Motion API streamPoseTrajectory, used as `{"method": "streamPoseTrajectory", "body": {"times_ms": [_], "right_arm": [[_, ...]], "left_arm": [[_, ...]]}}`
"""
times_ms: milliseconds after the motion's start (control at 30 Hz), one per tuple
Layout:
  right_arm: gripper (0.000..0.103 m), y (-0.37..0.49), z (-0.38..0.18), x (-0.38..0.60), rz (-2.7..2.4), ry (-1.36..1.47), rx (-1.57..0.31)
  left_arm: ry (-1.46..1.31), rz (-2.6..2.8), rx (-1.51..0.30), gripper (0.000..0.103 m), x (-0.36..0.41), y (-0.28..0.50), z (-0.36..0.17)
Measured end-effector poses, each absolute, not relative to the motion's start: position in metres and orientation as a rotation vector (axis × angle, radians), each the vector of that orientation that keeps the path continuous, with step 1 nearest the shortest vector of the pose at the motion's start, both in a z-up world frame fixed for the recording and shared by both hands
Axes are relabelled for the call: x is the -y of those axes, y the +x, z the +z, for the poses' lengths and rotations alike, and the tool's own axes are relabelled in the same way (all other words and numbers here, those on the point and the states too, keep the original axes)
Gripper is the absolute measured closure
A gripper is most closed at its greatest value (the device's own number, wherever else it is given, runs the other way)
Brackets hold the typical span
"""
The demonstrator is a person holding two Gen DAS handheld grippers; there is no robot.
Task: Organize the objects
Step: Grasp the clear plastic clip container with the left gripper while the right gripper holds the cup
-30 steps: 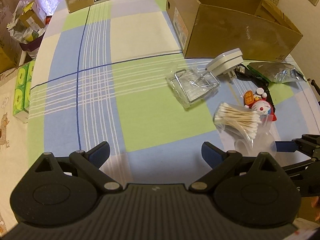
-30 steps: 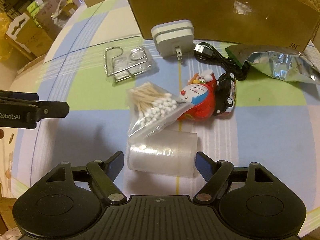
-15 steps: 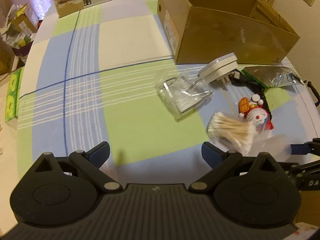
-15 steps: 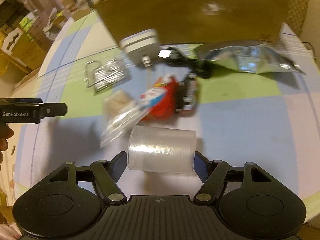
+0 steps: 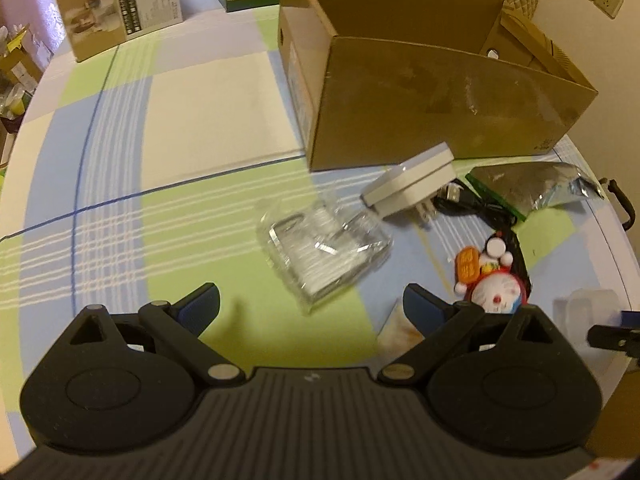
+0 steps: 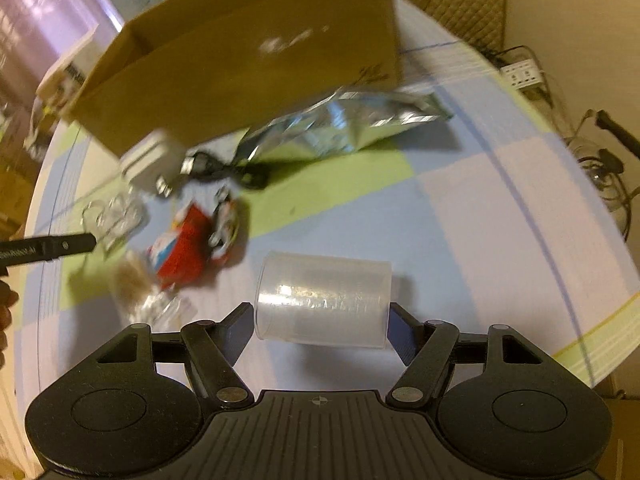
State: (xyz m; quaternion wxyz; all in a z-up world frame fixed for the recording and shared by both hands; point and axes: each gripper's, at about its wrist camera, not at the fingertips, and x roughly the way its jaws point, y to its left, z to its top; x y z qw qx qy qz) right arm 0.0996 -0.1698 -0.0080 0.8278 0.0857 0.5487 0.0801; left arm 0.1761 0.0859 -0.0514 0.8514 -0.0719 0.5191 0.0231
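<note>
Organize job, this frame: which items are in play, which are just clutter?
In play: right gripper clamping clear plastic cup; open cardboard box.
Lying about: foil pouch, white charger, Doraemon toy, cotton swab bag.

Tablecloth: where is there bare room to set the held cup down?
Bare cloth lies right of the plastic cup in the right tool, below the foil bag. Another patch: left of the cardboard box. Crowded between the Doraemon toy, charger and clear packet.

Right gripper [image 6: 320,320] has closed on the plastic cup [image 6: 322,300] and carried it toward 3 o'clock, away from the cotton swab bag [image 6: 144,292].
</note>
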Motion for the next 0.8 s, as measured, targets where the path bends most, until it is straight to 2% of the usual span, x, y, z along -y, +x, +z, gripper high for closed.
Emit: {"method": "streamPoseTrajectory", "body": {"times_ms": [533,667,800], "right_arm": [[0.035,0.129,-0.003,0.214,0.125,0.222,-1.141],[0.035,0.136,-0.005,0.216,0.140,0.219,-1.150],[0.035,0.143,-0.006,0.218,0.155,0.215,-1.154]], "left_arm": [[-0.186,0.172,-1.128,0.007,-0.078,0.224,-0.076],[-0.187,0.176,-1.123,0.018,-0.080,0.224,-0.078],[-0.172,0.163,-1.103,0.021,-0.084,0.216,-0.077]]}}
